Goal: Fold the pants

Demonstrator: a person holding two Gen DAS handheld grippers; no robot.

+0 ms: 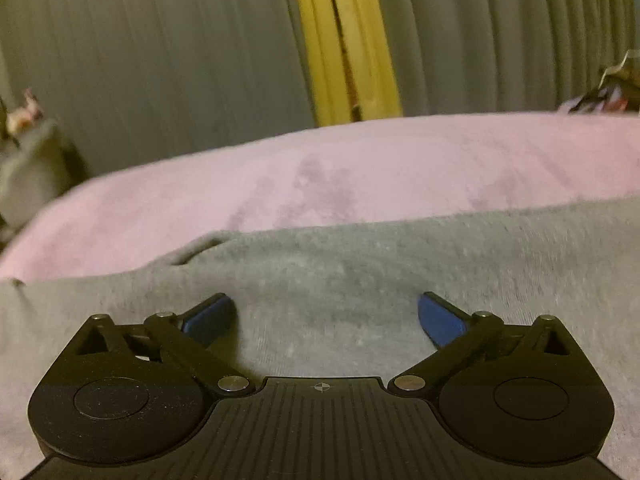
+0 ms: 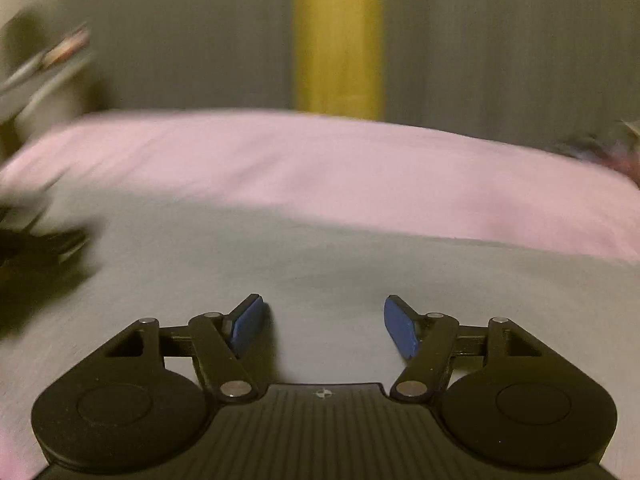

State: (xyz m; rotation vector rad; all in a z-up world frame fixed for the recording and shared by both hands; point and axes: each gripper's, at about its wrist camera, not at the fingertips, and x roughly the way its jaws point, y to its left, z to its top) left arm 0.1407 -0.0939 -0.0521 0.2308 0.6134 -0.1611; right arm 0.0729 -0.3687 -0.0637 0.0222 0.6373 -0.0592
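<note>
The left gripper (image 1: 324,316) sits low in the left wrist view with its blue pads (image 1: 440,318) spread wide and nothing between them. Directly under and ahead of it lie the grey pants (image 1: 360,264), spread flat over a pink blanket (image 1: 360,168). The cloth's far edge runs across the frame from lower left to right, with a small raised fold (image 1: 196,250) at the centre left.

The right gripper (image 2: 324,326) is likewise parted and empty, its fingers hovering over the same grey fabric (image 2: 280,264), though this view is smeared by motion. A dark blurred shape at the left edge (image 2: 44,240) is probably the other tool, but it is too blurred to be sure.

Both grippers face the far edge of the garment, whose long axis seems to run left to right across both frames. Neither is clearly nearer to that edge. Any fold likely starts with each pair of jaws closing on cloth at its own side.

Behind the bed hang grey curtains (image 1: 160,60) with a yellow strip (image 1: 344,40) between them.
</note>
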